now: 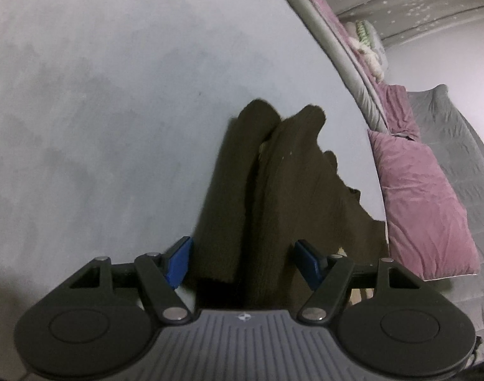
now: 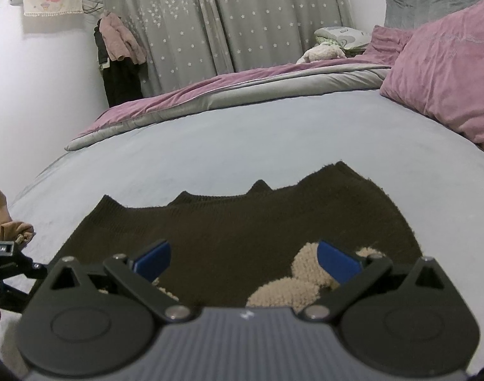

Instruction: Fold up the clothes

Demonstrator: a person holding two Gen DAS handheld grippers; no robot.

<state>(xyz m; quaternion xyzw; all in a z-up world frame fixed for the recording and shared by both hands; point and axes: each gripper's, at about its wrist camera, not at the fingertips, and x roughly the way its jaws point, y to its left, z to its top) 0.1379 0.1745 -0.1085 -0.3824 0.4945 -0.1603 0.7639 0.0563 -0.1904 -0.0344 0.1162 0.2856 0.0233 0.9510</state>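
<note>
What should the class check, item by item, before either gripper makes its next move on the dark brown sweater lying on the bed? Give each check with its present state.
1. Left gripper open: ok, blue fingers wide apart with a fold of the dark brown sweater between them.
2. Right gripper open: ok, fingers spread above the sweater's fuzzy beige patch.
3. Sweater flat: not ok, the left wrist view shows raised folds.
4. Sweater fully on the blue-grey sheet: cannot tell, near edge is hidden by the grippers.
5. Sheet space beyond the sweater for folding: ok, before the pink pillow.
6. Fingers touching fabric: cannot tell.
</note>
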